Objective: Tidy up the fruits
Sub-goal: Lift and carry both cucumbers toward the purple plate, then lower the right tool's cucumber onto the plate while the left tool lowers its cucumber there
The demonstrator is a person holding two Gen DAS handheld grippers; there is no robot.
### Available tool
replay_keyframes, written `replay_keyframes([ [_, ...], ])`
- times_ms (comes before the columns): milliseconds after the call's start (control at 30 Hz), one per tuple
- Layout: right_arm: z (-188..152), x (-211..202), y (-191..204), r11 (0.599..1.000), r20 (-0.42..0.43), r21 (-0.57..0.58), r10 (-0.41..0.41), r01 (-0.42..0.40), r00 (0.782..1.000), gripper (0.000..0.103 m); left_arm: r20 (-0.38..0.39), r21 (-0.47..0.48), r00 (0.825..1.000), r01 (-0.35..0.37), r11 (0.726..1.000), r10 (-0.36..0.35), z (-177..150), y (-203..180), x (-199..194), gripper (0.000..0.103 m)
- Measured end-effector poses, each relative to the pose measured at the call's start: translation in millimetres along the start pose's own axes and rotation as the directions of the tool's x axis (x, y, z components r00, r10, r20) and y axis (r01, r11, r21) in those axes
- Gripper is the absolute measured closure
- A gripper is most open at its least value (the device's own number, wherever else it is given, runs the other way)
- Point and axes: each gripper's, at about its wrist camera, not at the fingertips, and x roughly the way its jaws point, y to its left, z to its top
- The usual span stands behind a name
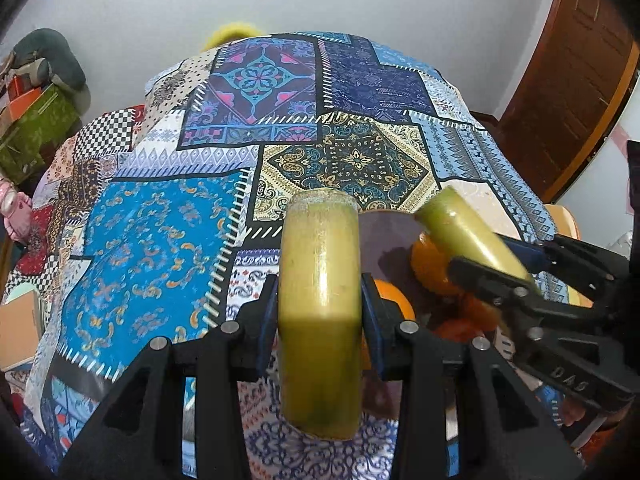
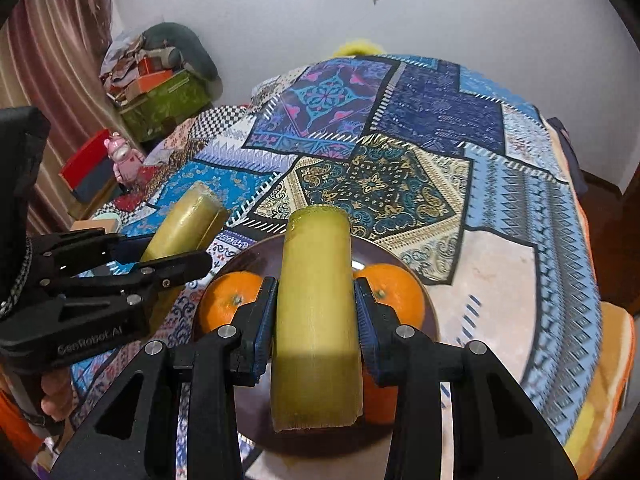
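Observation:
My left gripper point(image 1: 320, 312) is shut on a yellow-green sugarcane piece point(image 1: 320, 280), held above the patchwork cloth just left of a dark brown plate point(image 1: 384, 236). My right gripper point(image 2: 316, 312) is shut on a second sugarcane piece point(image 2: 316, 288), held over the plate point(image 2: 256, 256), which holds two oranges point(image 2: 228, 300) point(image 2: 400, 292). In the left wrist view the right gripper point(image 1: 504, 280) shows at the right with its cane point(image 1: 460, 228) over the oranges point(image 1: 432, 268). In the right wrist view the left gripper point(image 2: 160, 268) shows at the left with its cane point(image 2: 188, 220).
The patchwork cloth point(image 1: 352, 160) covers the round table. A green box pile point(image 2: 164, 100) and a pink toy point(image 2: 120, 156) stand at the left by the curtain. A brown door point(image 1: 572, 92) is at the right.

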Motion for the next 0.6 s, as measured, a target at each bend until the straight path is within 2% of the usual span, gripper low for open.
replay_keyframes([
  [133, 1.7, 12.7, 0.8, 1.000, -0.021, -0.004, -0.005, 0.005, 1.000, 0.068, -0.017, -0.015, 1.000, -0.013, 1.000, 0.013, 2.1, 3.0, 17.5, 0.065],
  [433, 2.5, 23.9, 1.0, 1.000, -0.043, -0.007, -0.002, 0.002, 0.999, 0.069, -0.020, -0.060, 0.999, 0.045, 0.997, -0.047, 2.6, 6.3, 31.4, 0.065],
  [467, 3.1, 24.4, 0.7, 1.000, -0.042, -0.006, 0.004, -0.004, 0.999, 0.070, -0.019, -0.057, 0.998, 0.051, 0.997, -0.052, 3.3, 4.3, 31.6, 0.065],
  [500, 4.1, 23.7, 0.9, 1.000, -0.041, -0.005, 0.013, -0.013, 0.999, 0.080, -0.019, -0.047, 0.999, 0.050, 0.998, -0.051, 3.6, 1.0, 31.5, 0.065],
  [600, 7.0, 18.3, 5.0, 1.000, -0.032, -0.021, 0.011, -0.012, 0.999, 0.082, -0.012, -0.019, 0.999, 0.029, 0.999, -0.030, 3.6, -5.5, 31.0, 0.065],
])
